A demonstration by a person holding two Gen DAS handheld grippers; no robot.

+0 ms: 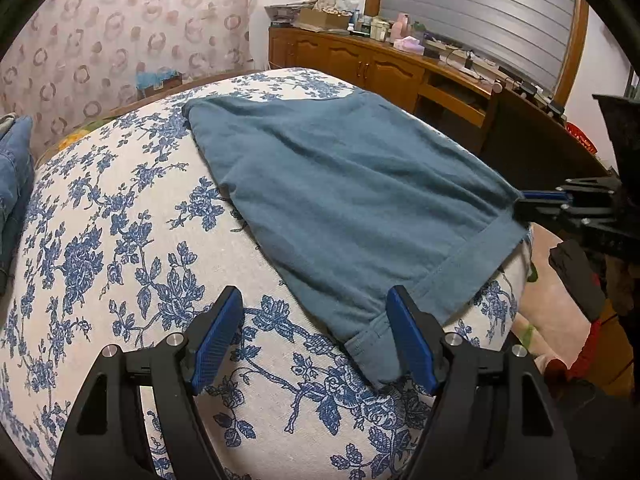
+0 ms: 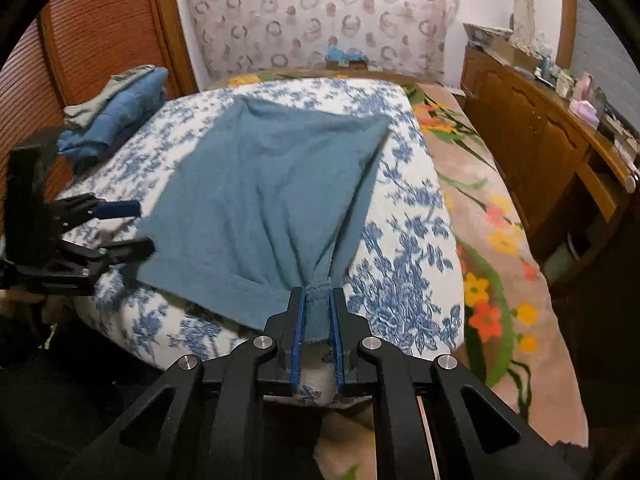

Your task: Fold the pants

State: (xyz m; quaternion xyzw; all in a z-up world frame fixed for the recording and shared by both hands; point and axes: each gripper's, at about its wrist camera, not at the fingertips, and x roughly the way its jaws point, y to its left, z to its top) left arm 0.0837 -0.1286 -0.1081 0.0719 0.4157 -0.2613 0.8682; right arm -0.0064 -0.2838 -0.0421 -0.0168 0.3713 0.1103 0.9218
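Denim clothes (image 2: 116, 120), folded in a stack, sit at the left of the bed (image 2: 404, 264) with its blue-flowered cover. Beside them we see the teal pants (image 2: 256, 200), soft knit cloth, lying flat, long axis running away from us. Our left gripper (image 1: 316, 336) hovers with jaws released at one hem corner, while our right gripper (image 2: 318, 312) has its jaws clenched on the bunched hem.
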